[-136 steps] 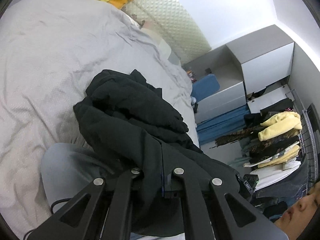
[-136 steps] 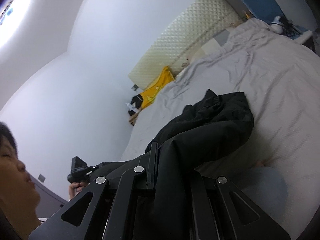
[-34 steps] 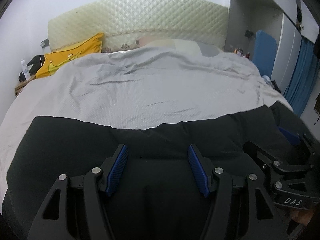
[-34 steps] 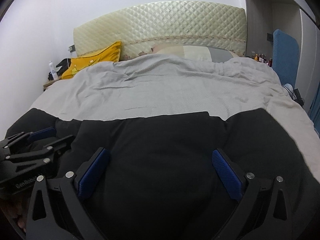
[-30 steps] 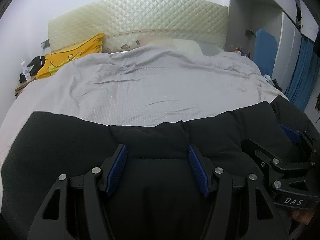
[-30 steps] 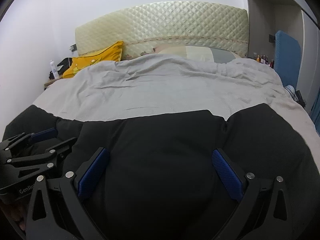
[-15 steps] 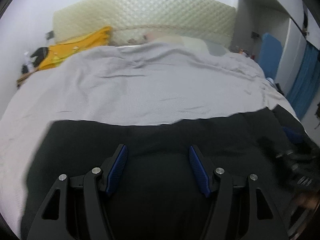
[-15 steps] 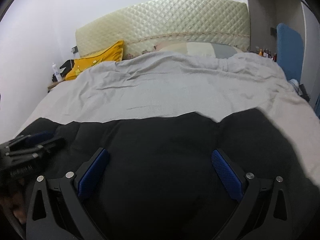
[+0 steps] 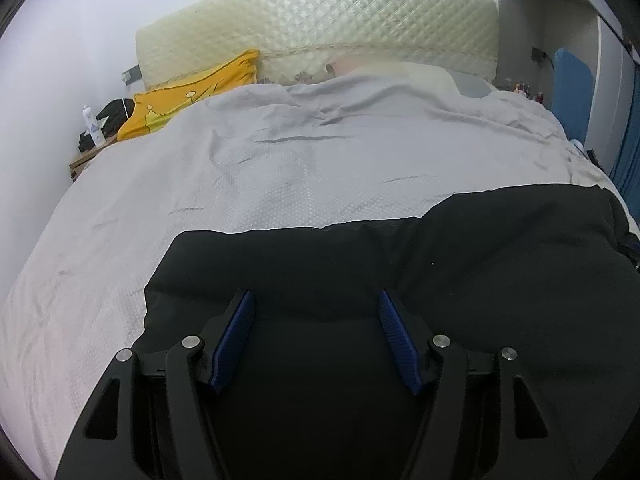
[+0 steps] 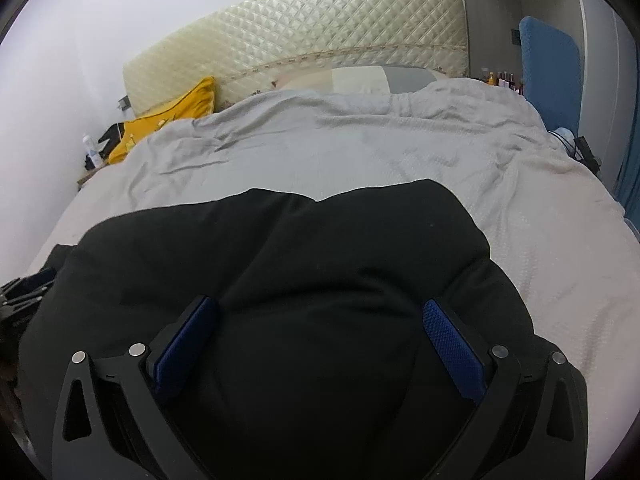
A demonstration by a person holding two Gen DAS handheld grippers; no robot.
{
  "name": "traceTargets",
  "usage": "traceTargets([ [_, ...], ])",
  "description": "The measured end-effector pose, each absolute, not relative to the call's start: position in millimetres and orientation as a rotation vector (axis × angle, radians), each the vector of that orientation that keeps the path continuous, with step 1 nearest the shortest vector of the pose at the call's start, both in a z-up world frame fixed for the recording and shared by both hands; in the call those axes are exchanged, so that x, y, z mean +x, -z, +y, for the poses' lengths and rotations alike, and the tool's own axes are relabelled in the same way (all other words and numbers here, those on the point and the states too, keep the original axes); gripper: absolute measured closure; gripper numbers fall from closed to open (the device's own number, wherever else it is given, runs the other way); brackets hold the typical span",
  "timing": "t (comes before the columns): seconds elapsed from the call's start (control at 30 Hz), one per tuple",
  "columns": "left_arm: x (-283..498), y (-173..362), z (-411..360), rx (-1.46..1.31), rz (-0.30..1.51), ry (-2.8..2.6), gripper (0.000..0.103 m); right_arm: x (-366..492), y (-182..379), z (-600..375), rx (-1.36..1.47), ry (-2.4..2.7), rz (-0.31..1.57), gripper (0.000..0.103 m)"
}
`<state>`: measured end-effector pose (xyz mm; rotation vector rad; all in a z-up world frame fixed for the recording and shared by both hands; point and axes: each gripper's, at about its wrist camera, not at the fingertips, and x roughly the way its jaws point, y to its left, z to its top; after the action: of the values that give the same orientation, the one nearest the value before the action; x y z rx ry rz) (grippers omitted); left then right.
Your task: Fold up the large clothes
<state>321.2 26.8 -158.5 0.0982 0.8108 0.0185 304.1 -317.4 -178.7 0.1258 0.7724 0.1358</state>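
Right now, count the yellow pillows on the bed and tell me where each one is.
1. The yellow pillow lies at the bed's far left corner, against the quilted headboard, beyond the black garment. Others may hide under the grey cover.

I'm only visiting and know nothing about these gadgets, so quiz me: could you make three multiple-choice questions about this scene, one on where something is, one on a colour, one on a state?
1. Where does the black garment lie?
A. on the grey bed cover
B. on a chair
C. on the floor

2. What colour is the pillow near the headboard?
A. red
B. yellow
C. green

3. How are the right gripper and left gripper set?
A. both shut
B. one shut
C. both open

Answers: 1 A, dark cloth is spread over the cover; 2 B, it is bright yellow; 3 C, blue pads stand apart on each.
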Motion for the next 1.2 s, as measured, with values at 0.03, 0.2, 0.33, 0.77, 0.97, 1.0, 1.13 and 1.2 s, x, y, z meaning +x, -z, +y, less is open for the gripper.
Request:
traceTargets([
  [0.03, 320.0, 157.3, 27.1, 0.095, 0.809, -0.02, 0.037, 302.5, 177.0, -316.6, 0.117, -0.131, 0.772, 0.0],
  [0.2, 312.0, 132.6, 30.0, 0.018, 0.832, -0.011, 0.038, 289.1, 150.7, -314.7, 0.083, -0.117, 0.745, 0.0],
  [0.33, 285.1, 83.4, 26.3, -0.02, 0.781, 0.005, 0.038, 264.6, 92.2, -314.8, 0.104, -0.137, 0.66, 0.0],
  [0.77, 122.3, -111.3, 15.6, -0.082, 0.504, 0.167, 0.038, 90.9, -111.5, -311.9, 0.15, -0.218, 0.284, 0.0],
  [0.97, 46.8, -154.5, 5.7, -0.055, 0.399, 0.156, 0.038, 12.8, -154.2, -304.4, 0.119, -0.238, 0.154, 0.0],
  [1.0, 35.2, -158.0, 2.7, -0.049, 0.386, 0.156, 0.038, 2.7, -156.7, -302.4, 0.113, -0.246, 0.145, 0.0],
  [1.13, 1.4, -159.7, -11.0, -0.037, 0.373, 0.18, 0.038, -35.3, -156.9, -292.5, 0.082, -0.249, 0.107, 0.0],
  [1.2, -19.5, -156.7, -18.2, -0.021, 0.361, 0.176, 0.038, -47.6, -151.3, -290.7, 0.075, -0.255, 0.106, 0.0],
])
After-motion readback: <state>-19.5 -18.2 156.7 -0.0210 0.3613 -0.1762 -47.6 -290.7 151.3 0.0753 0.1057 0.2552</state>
